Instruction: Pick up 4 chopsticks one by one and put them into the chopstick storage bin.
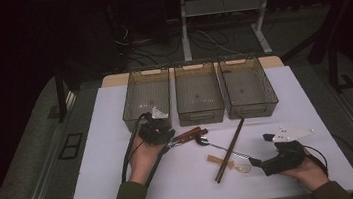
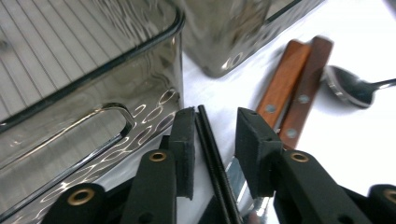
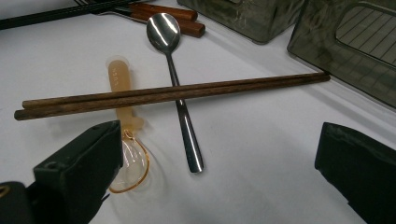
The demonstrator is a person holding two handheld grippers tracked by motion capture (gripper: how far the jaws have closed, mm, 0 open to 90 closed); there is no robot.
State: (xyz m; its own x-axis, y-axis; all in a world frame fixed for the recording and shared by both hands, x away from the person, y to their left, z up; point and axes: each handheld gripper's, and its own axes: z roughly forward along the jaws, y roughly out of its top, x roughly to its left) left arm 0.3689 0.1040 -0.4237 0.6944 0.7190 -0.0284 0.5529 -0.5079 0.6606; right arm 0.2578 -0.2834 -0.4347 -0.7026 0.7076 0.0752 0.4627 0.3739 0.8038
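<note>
My left gripper [image 1: 168, 136] lies low on the white table in front of the left bin [image 1: 147, 99]. Its jaws stand a little apart around a shiny metal blade [image 2: 235, 181] and a thin black ribbed strand [image 2: 211, 147], and the right pad is clear of both. Two wooden-handled utensils [image 2: 289, 93] lie just ahead of it. My right gripper [image 1: 263, 151] rests near the front right edge, wide open. Between its jaws lies the handle end of a metal spoon [image 3: 180, 100]. A pair of dark chopsticks [image 3: 168, 94] crosses that spoon and an amber plastic spoon [image 3: 125, 135].
Three translucent grey bins stand in a row at the back of the table; the middle bin [image 1: 199, 93] and the right bin [image 1: 247, 87] look bare inside. The left bin's front wall [image 2: 93, 121] is close beside my left jaw. Cables trail from both grippers.
</note>
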